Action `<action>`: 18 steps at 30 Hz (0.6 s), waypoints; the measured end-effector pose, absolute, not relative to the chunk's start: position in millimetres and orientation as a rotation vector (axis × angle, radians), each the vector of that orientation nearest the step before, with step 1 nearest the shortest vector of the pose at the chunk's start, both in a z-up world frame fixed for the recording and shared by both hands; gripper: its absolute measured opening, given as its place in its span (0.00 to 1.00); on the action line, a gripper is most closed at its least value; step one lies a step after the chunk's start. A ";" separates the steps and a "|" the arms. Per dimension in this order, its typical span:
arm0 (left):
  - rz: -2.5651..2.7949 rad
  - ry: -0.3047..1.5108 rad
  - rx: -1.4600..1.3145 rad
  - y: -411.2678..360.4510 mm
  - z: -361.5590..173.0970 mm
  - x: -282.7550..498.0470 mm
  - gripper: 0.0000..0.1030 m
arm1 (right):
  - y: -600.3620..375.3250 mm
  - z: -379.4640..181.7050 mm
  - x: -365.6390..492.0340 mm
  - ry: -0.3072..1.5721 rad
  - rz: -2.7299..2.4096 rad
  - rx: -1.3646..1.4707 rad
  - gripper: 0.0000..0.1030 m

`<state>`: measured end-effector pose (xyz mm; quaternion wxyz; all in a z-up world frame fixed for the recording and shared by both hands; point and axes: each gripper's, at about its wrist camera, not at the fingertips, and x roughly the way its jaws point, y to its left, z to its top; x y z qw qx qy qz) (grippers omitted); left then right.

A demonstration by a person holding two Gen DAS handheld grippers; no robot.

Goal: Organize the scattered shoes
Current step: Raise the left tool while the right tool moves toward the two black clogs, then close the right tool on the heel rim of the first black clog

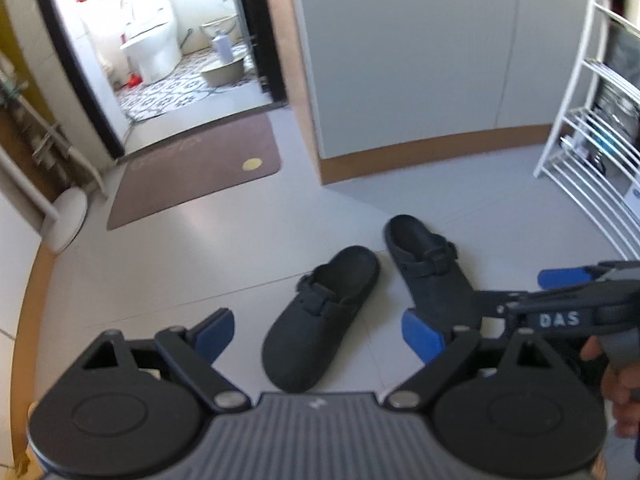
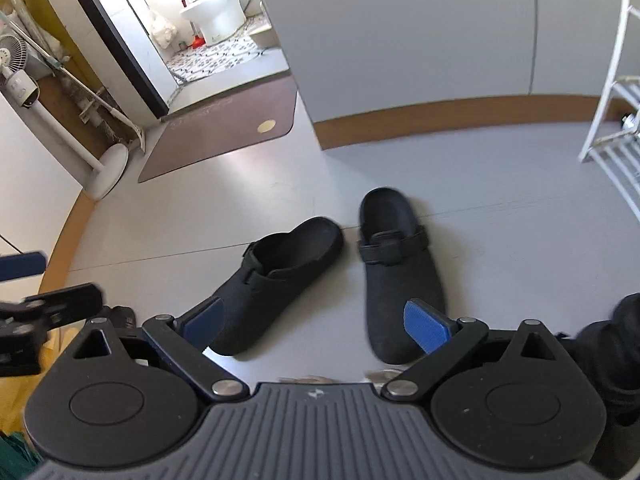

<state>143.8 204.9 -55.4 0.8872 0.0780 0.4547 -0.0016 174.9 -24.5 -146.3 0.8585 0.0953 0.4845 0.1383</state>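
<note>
While two black clogs [image 1: 320, 316] [image 2: 396, 272] lie on the floor [image 1: 200, 256], both hand-held grippers [image 1: 320, 332] [image 2: 316, 322] hover wide open, seemingly clear of them.

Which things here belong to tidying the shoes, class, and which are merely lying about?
Job: left clog; right clog; white shoe rack; left gripper; right gripper, both open.
Lying about: brown doormat; toilet; standing fan.

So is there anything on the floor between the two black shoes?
No. Only bare grey floor shows between the left black clog and the right black clog, clearest in the right wrist view.
</note>
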 end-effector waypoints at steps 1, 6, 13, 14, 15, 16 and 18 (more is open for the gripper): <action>0.001 0.952 0.160 210.5 -54.4 143.1 0.90 | -18.9 -151.2 179.1 1.032 0.297 0.202 0.95; 0.044 0.987 0.072 243.2 -60.8 146.9 0.92 | 7.8 -183.4 197.4 1.084 0.353 0.230 0.93; 0.100 1.003 0.015 272.6 -63.0 147.3 0.92 | 25.2 -224.9 227.3 1.164 0.319 0.374 0.90; 0.113 1.002 0.011 275.2 -62.6 146.9 0.92 | 24.5 -231.5 232.8 1.180 0.301 0.422 0.88; 0.123 1.006 -0.004 277.5 -62.5 147.5 0.92 | 24.1 -238.1 238.0 1.195 0.286 0.465 0.88; 0.132 1.010 -0.021 279.7 -62.5 148.3 0.92 | 24.2 -244.5 242.7 1.205 0.278 0.499 0.88; 0.137 1.015 -0.039 282.2 -62.2 149.8 0.92 | 24.4 -255.0 249.4 1.215 0.267 0.546 0.88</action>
